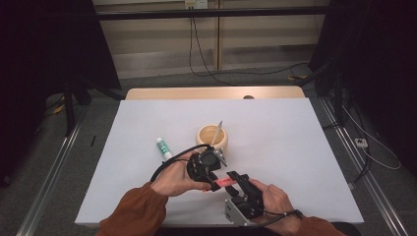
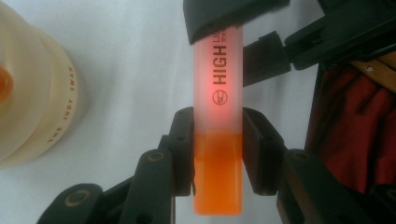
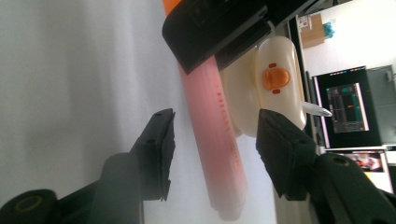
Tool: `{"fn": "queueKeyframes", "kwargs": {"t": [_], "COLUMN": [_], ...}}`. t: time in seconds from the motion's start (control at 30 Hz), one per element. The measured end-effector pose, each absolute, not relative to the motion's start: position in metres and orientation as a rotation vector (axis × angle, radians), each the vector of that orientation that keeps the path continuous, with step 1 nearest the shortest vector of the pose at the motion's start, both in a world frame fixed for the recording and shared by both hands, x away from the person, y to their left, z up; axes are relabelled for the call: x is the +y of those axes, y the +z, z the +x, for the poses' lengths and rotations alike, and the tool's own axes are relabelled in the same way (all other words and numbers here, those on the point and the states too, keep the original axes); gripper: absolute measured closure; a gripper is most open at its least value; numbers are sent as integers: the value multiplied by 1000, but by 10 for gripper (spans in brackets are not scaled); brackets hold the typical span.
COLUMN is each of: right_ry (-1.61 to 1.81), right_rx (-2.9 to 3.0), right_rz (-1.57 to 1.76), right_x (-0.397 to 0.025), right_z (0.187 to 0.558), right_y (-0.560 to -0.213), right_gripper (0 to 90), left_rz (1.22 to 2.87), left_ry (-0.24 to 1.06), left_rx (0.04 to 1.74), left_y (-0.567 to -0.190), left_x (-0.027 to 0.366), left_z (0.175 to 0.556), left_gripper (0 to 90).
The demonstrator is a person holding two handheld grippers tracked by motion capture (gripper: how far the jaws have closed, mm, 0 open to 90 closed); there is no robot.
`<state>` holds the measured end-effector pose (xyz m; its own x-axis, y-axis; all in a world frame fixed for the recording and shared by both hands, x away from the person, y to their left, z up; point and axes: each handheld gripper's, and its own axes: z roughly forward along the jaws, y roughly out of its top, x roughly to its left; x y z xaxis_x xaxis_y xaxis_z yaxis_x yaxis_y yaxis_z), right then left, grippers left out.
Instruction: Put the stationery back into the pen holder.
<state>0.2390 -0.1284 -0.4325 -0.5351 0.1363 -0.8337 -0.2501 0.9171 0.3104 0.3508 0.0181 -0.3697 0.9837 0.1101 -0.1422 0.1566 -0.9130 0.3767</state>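
Orange-capped translucent pink highlighter [image 2: 218,93]

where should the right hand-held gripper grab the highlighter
On the free pink barrel of the highlighter, from its far end: the left hand-held gripper already clamps the orange cap end, and the right hand-held gripper stands open astride the barrel.

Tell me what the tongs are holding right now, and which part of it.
The left tongs clamp a pink highlighter where its body meets the orange cap. The right tongs stand open around its other end, not touching.
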Motion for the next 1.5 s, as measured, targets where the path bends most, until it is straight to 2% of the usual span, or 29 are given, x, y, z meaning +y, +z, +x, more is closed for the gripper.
{"fn": "queueKeyframes", "kwargs": {"t": [0.47,0.8,1.1,1.13,1.23,1.5], "right_ry": [398,407,437,435,445,508], "right_rx": [2023,2040,2052,2056,2063,2113], "right_rz": [-207,-189,-181,-175,-160,-34], "right_x": [-124,-128,-131,-131,-134,-145], "right_z": [237,237,237,237,239,245], "right_y": [-441,-442,-440,-440,-438,-433], "right_gripper": [706,751,777,778,778,777], "left_rz": [2726,2664,2604,2599,2576,2528], "left_ry": [-211,-194,-239,-240,-202,-142], "left_rx": [220,227,250,240,278,359], "left_y": [-373,-373,-376,-375,-373,-377], "left_x": [14,16,22,23,28,49], "left_z": [350,351,351,351,351,349], "left_gripper": [672,668,656,633,489,287]}}
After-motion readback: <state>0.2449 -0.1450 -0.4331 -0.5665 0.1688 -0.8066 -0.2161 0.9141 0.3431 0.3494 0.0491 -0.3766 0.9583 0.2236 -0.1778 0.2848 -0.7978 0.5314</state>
